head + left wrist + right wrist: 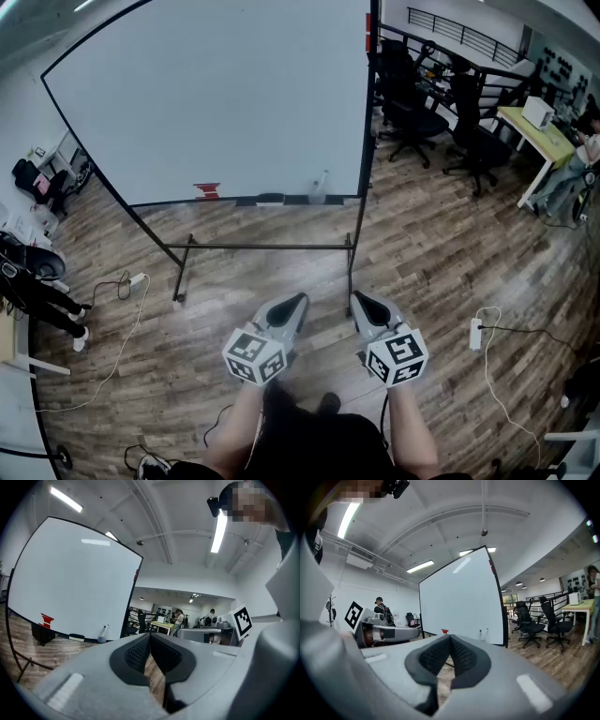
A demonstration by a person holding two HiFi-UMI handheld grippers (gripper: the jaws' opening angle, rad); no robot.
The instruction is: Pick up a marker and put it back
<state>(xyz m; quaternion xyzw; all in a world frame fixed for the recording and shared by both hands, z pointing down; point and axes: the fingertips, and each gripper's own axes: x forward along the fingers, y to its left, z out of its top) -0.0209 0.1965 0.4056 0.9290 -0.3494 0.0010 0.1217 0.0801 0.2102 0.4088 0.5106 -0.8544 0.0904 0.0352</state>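
Wood floor [441, 253] fronts a whiteboard [206, 94]; left gripper [300, 298] and right gripper [356, 296] both clenched.

The left gripper [300, 300] and right gripper [357, 298] have pale grey, tapering shells with black mesh-textured pads [136, 654]. Each carries a white cube [255, 356] with black square markers. Dark clothing [319, 441] shows at six o'clock.

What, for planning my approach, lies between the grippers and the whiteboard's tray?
In the head view, brown wood-plank floor and the stand's black metal crossbar.
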